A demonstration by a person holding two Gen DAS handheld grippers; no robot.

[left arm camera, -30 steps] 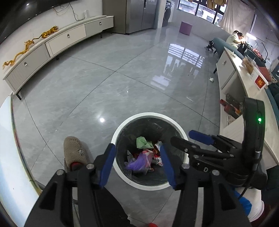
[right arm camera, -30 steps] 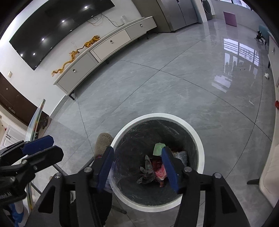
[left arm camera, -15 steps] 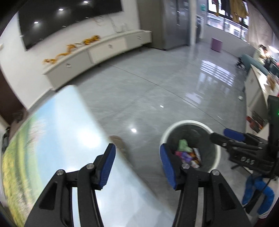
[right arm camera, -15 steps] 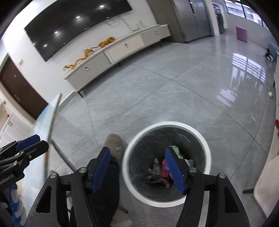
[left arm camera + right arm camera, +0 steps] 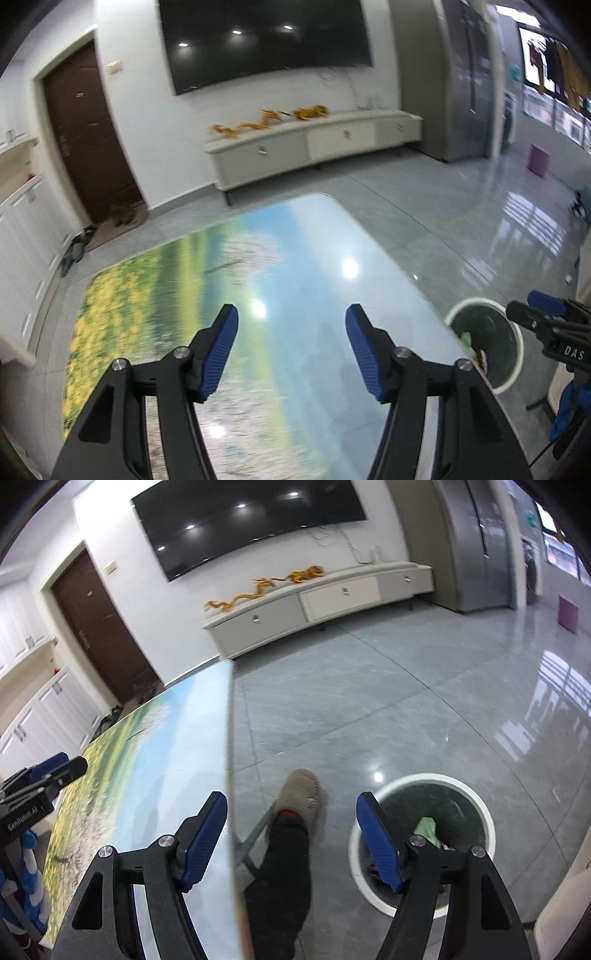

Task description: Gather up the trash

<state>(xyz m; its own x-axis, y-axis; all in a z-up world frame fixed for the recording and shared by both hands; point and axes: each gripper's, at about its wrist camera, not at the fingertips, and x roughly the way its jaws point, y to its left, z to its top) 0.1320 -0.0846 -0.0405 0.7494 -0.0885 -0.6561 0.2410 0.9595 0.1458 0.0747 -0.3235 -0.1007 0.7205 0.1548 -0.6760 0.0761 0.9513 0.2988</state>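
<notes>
Both grippers are spread with nothing between the pads, and both have just been opening wider. The left gripper [image 5: 291,325] hangs over a glossy table [image 5: 295,258] printed with a meadow and sky. The right gripper [image 5: 291,812] is past the table edge, above grey floor tiles [image 5: 406,701]. The bin [image 5: 480,808] sits on the floor beside the table, trash [image 5: 426,827] inside. TV [image 5: 240,520] and low cabinet [image 5: 332,594] along the far wall.

Both wrist views tilt downward over the landscape-printed table [image 5: 280,280], facing the wall television [image 5: 251,520]. They share the table, the white-rimmed bin [image 5: 421,834] on the floor at lower right, and the low cabinet [image 5: 314,144].
</notes>
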